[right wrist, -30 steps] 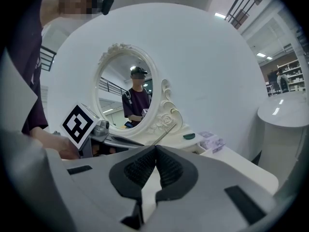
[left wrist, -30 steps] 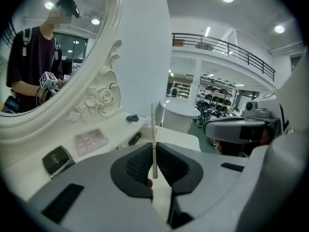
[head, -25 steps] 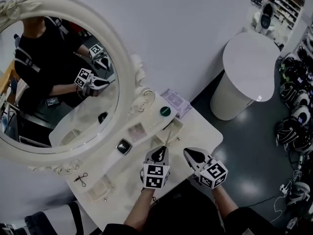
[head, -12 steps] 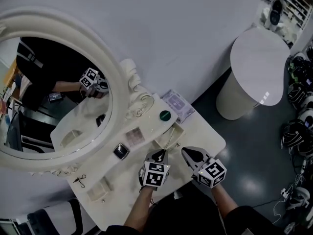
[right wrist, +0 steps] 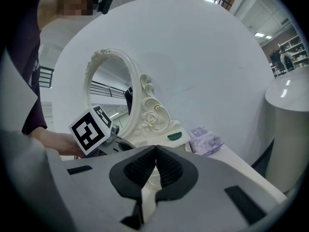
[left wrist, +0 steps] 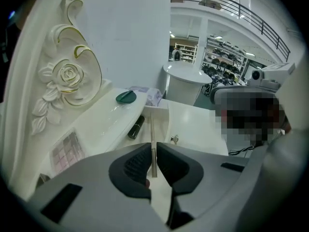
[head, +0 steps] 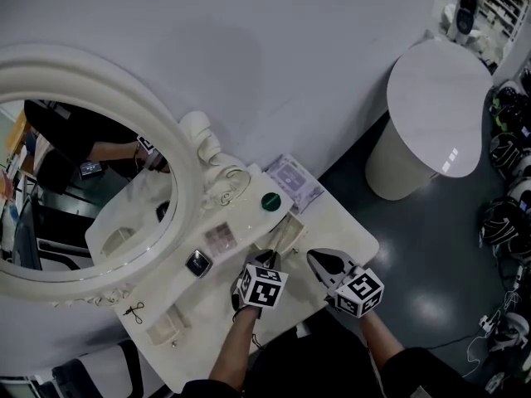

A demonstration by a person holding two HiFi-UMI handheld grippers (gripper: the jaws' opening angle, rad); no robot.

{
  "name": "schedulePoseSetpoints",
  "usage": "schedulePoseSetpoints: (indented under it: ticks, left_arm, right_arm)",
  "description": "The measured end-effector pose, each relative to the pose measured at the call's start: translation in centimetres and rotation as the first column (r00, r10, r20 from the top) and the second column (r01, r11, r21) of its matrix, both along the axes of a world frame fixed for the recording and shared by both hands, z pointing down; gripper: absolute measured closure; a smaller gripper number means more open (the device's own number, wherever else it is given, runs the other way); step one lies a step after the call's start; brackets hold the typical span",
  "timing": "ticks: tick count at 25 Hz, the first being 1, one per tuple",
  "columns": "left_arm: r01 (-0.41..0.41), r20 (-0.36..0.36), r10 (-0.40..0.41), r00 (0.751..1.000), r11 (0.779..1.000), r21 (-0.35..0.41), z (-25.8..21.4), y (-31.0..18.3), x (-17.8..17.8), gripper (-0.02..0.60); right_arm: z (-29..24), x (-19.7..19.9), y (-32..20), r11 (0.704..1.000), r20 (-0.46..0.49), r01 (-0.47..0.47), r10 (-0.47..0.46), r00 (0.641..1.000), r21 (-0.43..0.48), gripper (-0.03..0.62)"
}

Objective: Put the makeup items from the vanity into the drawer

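Left gripper (left wrist: 153,151): fingers clenched on thin stick (left wrist: 151,129), near bench (head: 348,237) front edge; right gripper (right wrist: 155,152): fingers pressed together, empty.

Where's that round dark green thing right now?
In the head view, the round dark green compact sits on the vanity's raised shelf, between the mirror's scrolled base and the lilac packet to its right.

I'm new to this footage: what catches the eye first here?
The ornate white oval mirror dominates the left, standing on the vanity. In front, the left gripper is shut on a thin stick at the open drawer. A round white table stands at upper right.
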State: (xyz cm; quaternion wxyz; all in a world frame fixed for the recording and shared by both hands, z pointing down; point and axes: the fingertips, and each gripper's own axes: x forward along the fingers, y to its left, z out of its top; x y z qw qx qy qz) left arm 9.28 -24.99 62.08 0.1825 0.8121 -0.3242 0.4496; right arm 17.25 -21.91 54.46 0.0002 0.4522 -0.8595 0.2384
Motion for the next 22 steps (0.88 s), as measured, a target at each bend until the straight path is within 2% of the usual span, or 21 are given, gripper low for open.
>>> schedulePoseSetpoints:
  ticks: [11, 18, 22]
  left_arm:
    - [0.066, -0.063, -0.06, 0.996, 0.993, 0.1, -2.6, -0.8, 0.0, 0.543]
    - [0.105, -0.195, -0.064, 0.979, 0.972, 0.209, -6.9, -0.3, 0.2, 0.545]
    - [0.125, -0.29, -0.037, 0.956, 0.948, 0.291, -10.2, 1.1, 0.6, 0.558]
  right_arm:
    - [-0.6, 0.5, -0.4, 1.0, 0.042, -0.001, 0.0, 0.999, 0.01, 0.571]
    - [-2.5, -0.4, -0.1, 0.998, 0.05, 0.022, -0.024, 0.998, 0.053, 0.571]
    - [-4.3, -0.9, 0.5, 0.994, 0.047, 0.037, -0.042, 0.998, 0.099, 0.571]
